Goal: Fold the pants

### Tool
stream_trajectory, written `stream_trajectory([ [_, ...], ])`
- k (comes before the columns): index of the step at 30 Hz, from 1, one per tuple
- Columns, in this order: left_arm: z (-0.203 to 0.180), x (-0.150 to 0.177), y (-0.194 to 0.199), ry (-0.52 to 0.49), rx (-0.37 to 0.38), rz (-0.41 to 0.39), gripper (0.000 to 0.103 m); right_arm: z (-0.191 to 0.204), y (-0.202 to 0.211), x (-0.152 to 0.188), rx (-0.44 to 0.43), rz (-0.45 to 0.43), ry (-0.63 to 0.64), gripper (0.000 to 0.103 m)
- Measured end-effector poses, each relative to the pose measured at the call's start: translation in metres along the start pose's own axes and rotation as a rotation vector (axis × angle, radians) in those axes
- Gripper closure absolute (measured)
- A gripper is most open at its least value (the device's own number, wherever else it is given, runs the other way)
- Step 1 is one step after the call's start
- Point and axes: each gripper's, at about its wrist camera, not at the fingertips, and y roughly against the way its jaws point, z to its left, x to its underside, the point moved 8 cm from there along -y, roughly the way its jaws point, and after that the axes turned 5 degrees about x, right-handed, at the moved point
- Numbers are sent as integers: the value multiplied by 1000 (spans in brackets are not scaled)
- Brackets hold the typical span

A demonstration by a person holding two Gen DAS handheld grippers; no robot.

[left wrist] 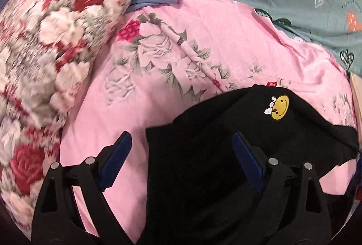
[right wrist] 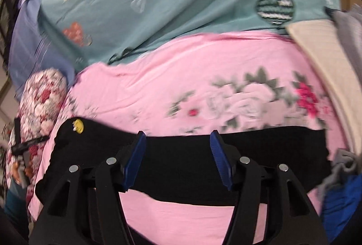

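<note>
Your black fabric pants with the yellow smiley patch lie on the pink floral bedsheet, long axis crosswise under your right gripper, nearer than your left gripper, both with jaws apart and gripping nothing.

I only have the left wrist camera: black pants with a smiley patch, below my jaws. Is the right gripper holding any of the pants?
Observer: No. In the right wrist view the right gripper hangs over the middle of the pants, jaws open, with no cloth pinched.
Operator: How do the pants lie overall?
Observer: As one long black band across the pink sheet, with the smiley patch at one end.
Operator: Anything at the other end?
Observer: A crumpled grey cloth sits right beside it.
</note>
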Motion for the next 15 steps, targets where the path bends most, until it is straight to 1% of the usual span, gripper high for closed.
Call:
stream_trajectory([
  [4,-8,-9,-12,-121,-52,-17,11,44,-16,11,-50,44,106,44],
  [6,-14,-11,-17,-181,-70,-26,11,59,-25,15,-53,56,148,44],
  [10,-25,-16,-27,-250,-80,-26,11,71,-40,22,-69,99,171,44],
  [12,-28,-20,-32,-275,-90,-28,11,77,-49,25,-98,127,165,43],
  [15,-30,-25,-40,-299,-96,-29,11,83,-59,28,-95,141,194,43],
])
